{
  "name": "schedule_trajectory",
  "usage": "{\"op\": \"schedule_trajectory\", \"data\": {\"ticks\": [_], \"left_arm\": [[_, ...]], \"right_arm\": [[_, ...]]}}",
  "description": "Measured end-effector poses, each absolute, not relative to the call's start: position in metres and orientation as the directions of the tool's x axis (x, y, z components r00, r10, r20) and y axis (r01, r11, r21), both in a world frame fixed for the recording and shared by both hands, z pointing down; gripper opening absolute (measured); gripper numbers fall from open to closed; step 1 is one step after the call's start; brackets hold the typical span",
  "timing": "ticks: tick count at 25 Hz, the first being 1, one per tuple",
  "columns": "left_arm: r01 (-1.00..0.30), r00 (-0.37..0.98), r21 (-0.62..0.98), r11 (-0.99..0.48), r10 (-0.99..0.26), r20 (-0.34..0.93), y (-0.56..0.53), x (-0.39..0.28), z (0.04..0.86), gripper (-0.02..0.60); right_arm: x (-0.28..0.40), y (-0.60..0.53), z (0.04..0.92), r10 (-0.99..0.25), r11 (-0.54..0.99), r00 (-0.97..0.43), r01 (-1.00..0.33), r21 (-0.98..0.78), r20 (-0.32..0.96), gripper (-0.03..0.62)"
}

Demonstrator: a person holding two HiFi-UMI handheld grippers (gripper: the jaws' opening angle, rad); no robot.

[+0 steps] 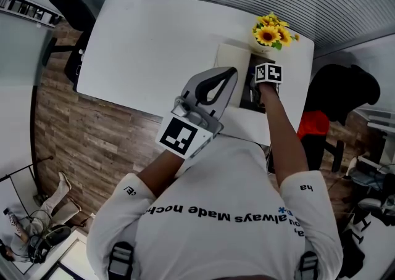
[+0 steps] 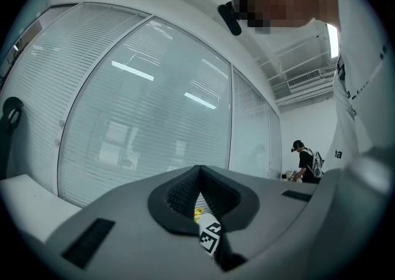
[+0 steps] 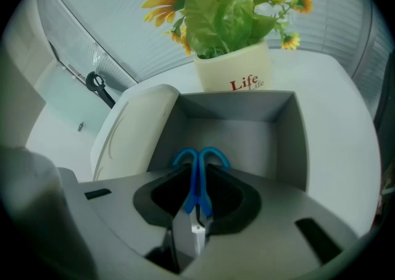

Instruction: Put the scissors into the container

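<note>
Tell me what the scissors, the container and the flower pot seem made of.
Scissors: blue handles look like smooth plastic; blades are pale grey metal.
Container: probably matte grey plastic or card, with flat, dull walls.
Flower pot: likely glazed ceramic or plastic, cream with a slight sheen.

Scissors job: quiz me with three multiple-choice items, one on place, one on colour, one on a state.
1. Place: what holds the scissors?
A) left gripper
B) right gripper
C) nothing; they lie in the container

2. Colour: their handles are
A) red
B) blue
C) black

3. State: the left gripper is
A) wide open
B) shut on the scissors
C) shut, empty

Answers:
1 B, the right jaws clamp them, with the handles pointing toward the container.
2 B, blue loops show in the right gripper view.
3 C, its jaws meet with nothing between them.
</note>
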State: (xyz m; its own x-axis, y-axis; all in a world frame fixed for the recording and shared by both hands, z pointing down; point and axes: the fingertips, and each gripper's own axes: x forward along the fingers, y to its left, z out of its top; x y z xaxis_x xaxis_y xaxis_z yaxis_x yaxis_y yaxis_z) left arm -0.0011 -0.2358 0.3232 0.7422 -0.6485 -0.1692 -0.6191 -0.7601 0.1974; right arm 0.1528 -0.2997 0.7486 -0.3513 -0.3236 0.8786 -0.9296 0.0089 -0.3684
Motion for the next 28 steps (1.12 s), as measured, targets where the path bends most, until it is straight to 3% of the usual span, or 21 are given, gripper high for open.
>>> {"op": "schedule_trajectory", "data": {"ticks": [10,17,28], "left_arm": [[-0.617,0.744,0.194,-0.762,-0.646,-0.170,-0.231,-0.002,0.322,0.018],[-0.615,0.751,0.187,-0.766,-0.641,-0.155,-0.223,-0.001,0.325,0.018],[-0.597,0.764,0.203,-0.776,-0.627,-0.151,-0.214,0.009,0.324,0.018]], "right_arm": [[0.151,-0.298,0.746,-0.340,0.004,-0.339,-0.933,-0.360,0.877,0.100],[0.159,-0.300,0.721,-0.416,0.029,-0.325,-0.938,-0.344,0.849,0.096],[0.160,-0.295,0.649,-0.577,0.214,-0.360,-0.933,-0.289,0.733,0.072]]}}
